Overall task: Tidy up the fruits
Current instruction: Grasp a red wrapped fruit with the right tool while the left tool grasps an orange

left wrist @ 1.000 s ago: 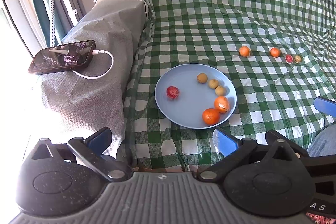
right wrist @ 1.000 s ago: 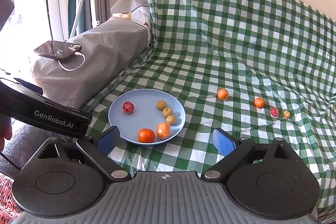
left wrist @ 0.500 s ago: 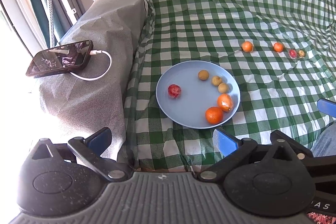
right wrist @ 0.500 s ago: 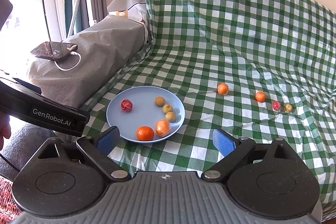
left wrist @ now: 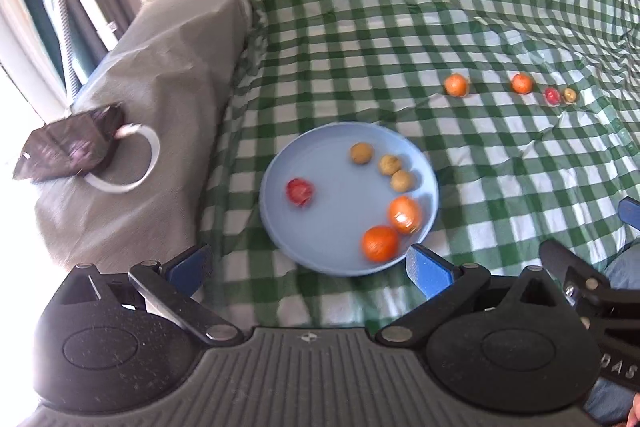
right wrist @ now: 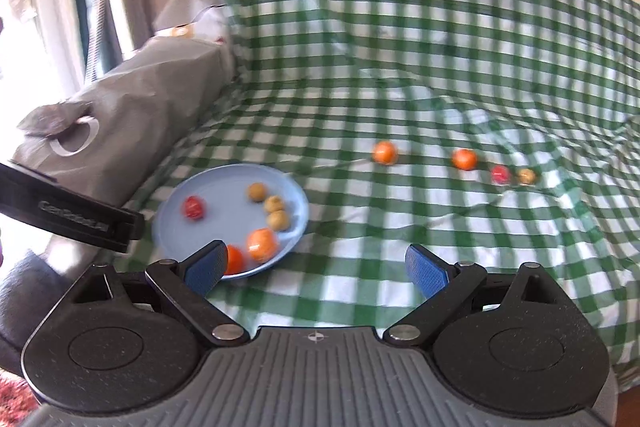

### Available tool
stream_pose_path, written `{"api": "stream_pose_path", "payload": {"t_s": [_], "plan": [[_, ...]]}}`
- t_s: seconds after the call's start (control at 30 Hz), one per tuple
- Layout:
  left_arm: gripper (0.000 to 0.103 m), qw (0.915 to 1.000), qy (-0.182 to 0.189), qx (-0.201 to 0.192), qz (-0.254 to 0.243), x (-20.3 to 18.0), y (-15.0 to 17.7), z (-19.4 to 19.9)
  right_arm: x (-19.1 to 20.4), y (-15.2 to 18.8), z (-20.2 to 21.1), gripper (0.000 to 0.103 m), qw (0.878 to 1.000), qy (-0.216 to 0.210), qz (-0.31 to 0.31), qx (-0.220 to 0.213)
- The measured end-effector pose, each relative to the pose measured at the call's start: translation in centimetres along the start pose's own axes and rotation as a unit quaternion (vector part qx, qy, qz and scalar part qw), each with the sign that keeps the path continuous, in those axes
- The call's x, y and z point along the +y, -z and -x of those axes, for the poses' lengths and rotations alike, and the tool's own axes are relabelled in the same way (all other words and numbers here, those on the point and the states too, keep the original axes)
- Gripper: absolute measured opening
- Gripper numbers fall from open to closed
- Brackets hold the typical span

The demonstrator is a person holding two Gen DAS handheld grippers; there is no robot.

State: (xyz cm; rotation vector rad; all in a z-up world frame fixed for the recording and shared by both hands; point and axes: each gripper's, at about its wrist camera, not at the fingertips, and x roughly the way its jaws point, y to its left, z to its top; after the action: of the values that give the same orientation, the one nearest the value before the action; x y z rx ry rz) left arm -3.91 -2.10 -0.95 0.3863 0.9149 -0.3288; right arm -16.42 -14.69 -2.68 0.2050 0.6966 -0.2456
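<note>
A green checked cloth (left wrist: 400,7) is filling most of both frames. Left of centre the blue plate (left wrist: 332,251) is lying on it, carrying six fruits (left wrist: 380,243). Four more fruits (right wrist: 385,152) are sitting in a row on the cloth, right of centre. I am holding my left gripper (left wrist: 308,265) and right gripper (right wrist: 316,267) with fingers spread wide, empty, along the bottom edge.

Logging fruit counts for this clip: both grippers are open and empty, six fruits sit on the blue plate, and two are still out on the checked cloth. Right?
Not quite: four fruits lie on the checked cloth, not two, as the left wrist view shows. The rest stands: six on the blue plate, left gripper and right gripper open and empty.
</note>
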Motion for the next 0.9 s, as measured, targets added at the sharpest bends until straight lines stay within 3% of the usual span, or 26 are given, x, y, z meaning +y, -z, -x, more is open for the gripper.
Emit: {"api": "stream_pose_path", "payload": {"t_s": [0.3, 0.53, 0.8, 0.9], "plan": [[0.103, 0.9981, 0.037, -0.019, -0.046, -7.2, -6.9, -3.6, -9.4, -1.1, -3.4, 0.096, 0.992, 0.105, -0.07, -0.009], [0.103, 0.9918, 0.074, -0.038, -0.098, -15.6, -13.8, -9.7, -17.5, -2.3, -9.5, 0.094, 0.98, 0.176, -0.091, -0.019], [0.103, 0.9809, 0.122, -0.013, -0.151, -24.3, -20.0, -20.5, -23.7, -3.2, -19.5, 0.065, 0.984, 0.162, -0.075, -0.002], [0.103, 0.9746, 0.138, -0.005, -0.177, -26.8, -21.5, -23.6, -25.1, -3.1, -22.8, 0.064, 0.986, 0.147, -0.077, 0.007]]}}
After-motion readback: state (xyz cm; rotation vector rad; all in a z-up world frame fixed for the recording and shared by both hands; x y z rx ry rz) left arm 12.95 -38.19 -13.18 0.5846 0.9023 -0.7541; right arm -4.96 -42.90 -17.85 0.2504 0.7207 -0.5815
